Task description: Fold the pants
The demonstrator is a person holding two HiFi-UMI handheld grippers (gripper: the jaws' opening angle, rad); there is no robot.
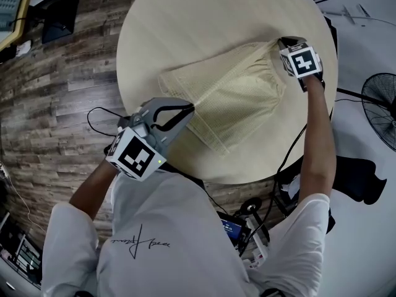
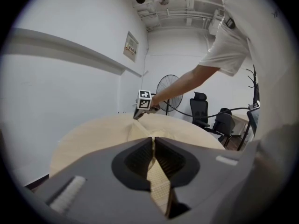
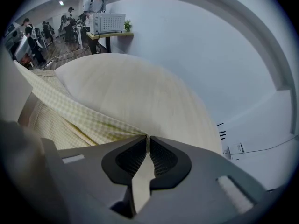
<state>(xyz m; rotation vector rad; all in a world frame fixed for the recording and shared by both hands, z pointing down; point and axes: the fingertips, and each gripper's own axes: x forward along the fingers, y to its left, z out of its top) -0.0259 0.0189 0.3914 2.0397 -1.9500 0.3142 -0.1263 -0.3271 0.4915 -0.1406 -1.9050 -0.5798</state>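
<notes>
Pale yellow checked pants (image 1: 232, 94) lie on the round light wood table (image 1: 185, 17), stretched taut between my two grippers. My left gripper (image 1: 190, 107) is at the table's near left edge, shut on one corner of the pants; the fabric (image 2: 159, 183) runs between its pads. My right gripper (image 1: 279, 43) is at the far right, shut on the waistband corner, with cloth (image 3: 84, 118) pinched at its tips (image 3: 147, 136). In the left gripper view the right gripper (image 2: 138, 113) shows across the table, holding the far end of the pants (image 2: 140, 129).
The table stands on a wood plank floor (image 1: 55, 91). A floor fan (image 1: 380, 107) and cables (image 1: 99, 119) are near the table. Office chairs (image 2: 212, 118) stand beyond it. Several people and a bench with a white box (image 3: 106, 22) are far off in the right gripper view.
</notes>
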